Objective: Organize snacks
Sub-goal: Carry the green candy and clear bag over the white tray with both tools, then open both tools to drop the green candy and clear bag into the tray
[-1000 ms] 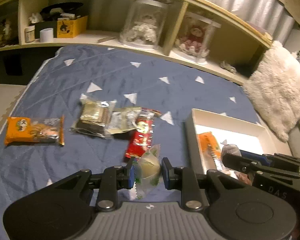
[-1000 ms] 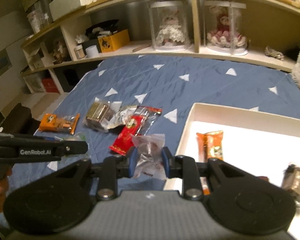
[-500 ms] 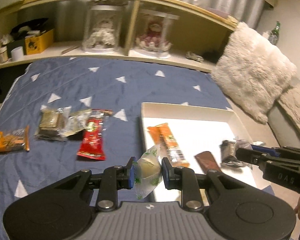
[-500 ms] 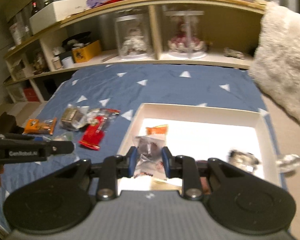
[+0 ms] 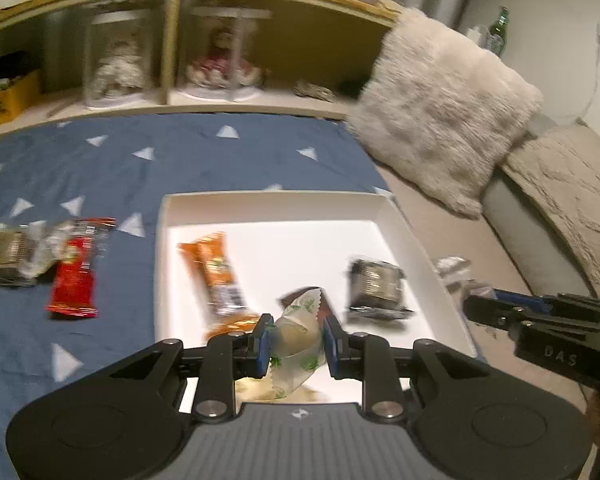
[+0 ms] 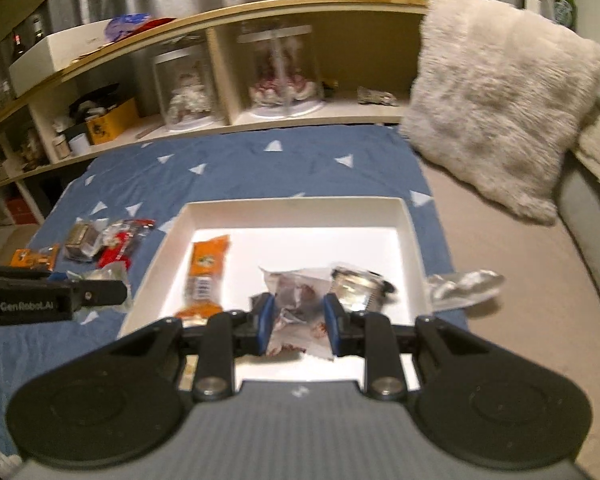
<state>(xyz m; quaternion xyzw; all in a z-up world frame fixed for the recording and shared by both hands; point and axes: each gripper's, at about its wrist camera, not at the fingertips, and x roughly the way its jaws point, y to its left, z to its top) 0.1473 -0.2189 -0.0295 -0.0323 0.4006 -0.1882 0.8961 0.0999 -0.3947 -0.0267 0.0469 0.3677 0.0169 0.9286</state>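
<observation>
Over the white tray (image 5: pixel 404 226) on the blue bedspread (image 5: pixel 204 156), both grippers hang with a snack apiece, so the release comes down to what lies below each. In my judgement the left gripper (image 5: pixel 294 340) sits above the tray's near edge with its jaws pinched narrow on a clear packet printed with green leaves (image 5: pixel 296 344), which stands roughly upright between the pads, its crimped top poking up. Just beyond it inside the tray lie an orange bar (image 5: pixel 214 268), long axis running away from the viewer, and a dark foil packet (image 5: pixel 376 284) to the right. The right gripper (image 6: pixel 298 322) grips a crinkled clear wrapper with reddish-brown contents (image 6: pixel 296 308), also above the tray's near half. A red packet (image 5: pixel 74 280) and others wait on the bedspread to the left, nearer the left hand.
</observation>
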